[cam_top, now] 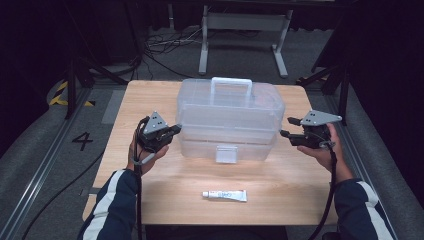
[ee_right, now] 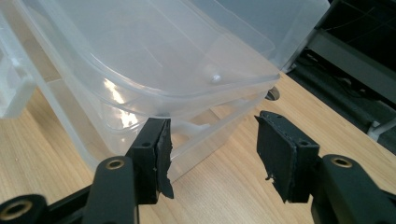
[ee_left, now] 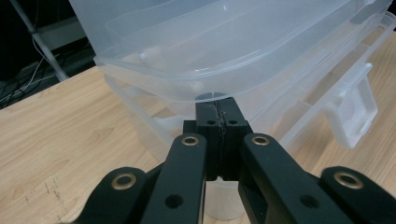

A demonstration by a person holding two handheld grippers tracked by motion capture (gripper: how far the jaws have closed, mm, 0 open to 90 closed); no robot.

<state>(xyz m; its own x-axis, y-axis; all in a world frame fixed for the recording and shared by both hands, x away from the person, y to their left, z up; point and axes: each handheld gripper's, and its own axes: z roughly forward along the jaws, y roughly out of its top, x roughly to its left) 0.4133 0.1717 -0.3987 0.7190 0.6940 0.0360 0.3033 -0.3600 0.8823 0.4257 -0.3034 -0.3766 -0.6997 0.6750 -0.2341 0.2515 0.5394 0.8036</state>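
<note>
You stand in a dark recording lab: a lone wooden table, floor rails, hazard tape, loose cables, and a metal stand.

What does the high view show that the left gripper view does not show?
High view alone: the white tube lying on the table's near edge, the box's handle, and the right gripper, jaws apart. Left gripper view alone: up close, the left gripper shut with its tips at the upper rim of the clear plastic box. Both: the box, its front latch and the wooden table.
</note>
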